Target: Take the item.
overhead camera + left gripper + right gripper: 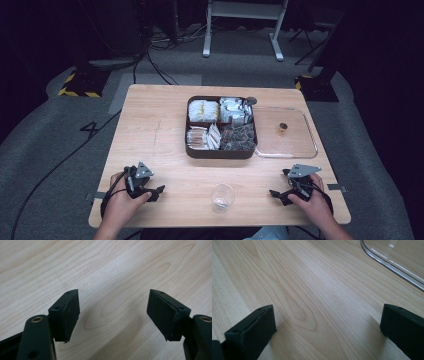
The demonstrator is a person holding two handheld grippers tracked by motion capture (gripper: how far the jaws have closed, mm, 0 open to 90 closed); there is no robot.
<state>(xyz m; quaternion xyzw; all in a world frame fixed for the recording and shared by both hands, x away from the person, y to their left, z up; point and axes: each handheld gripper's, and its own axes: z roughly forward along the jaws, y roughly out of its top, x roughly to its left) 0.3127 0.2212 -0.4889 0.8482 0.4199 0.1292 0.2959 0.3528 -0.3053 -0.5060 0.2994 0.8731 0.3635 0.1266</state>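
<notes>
a dark room with grey carpet (45, 130) surrounds a light wooden bench (150, 130), with black cables (60, 165) trailing over the floor and a white frame's legs (240, 30) standing at the far side. on the far middle of the bench sits a dark brown tray (220, 152) split into four compartments: yellowish packets in the far left one, silvery packets in the far right, pale sachets in the near left and dark wrapped pieces in the near right. a clear lid (300, 150) lies flat just to the right of the tray, touching its side, with a small brown knob (283, 128) at its middle. a clear glass (222, 196) stands upright near the front edge, between the two hands.

the left gripper (156, 192) rests low on the bench at the near left, held in the left hand (120, 202); in the left gripper view its fingers (66, 315) are spread apart over bare wood, with nothing between them. the right gripper (278, 194) sits at the near right in the right hand (312, 200); in the right gripper view its fingers (253, 332) are spread wide over bare wood, and the rounded corner of the clear lid shows at the upper right.
</notes>
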